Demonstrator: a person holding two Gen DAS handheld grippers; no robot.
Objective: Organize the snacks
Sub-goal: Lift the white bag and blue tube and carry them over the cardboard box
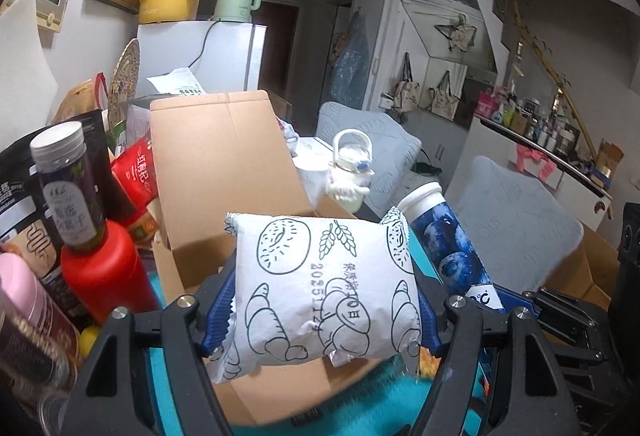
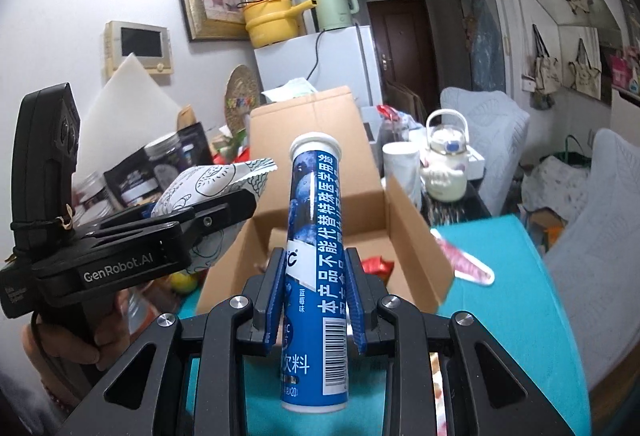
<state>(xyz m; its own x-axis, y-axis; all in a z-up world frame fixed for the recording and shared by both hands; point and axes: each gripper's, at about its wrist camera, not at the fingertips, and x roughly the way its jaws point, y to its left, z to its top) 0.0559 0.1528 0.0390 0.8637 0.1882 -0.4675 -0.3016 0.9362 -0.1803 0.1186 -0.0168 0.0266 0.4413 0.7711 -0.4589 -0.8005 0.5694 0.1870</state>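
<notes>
The left tool [image 1: 326, 300] is gripping a white snack packet [image 1: 324, 284] printed with bread drawings, holding it at the lower centre of the left view, above the open cardboard box [image 1: 224, 164]. The right tool [image 2: 316, 300] is clamping a blue tube [image 2: 316, 236] with a white cap, standing upright at the centre of the right view, in front of the same box. A red packet [image 2: 376, 266] is lying inside the box. The box is sitting on the teal bench [image 2: 516, 276].
</notes>
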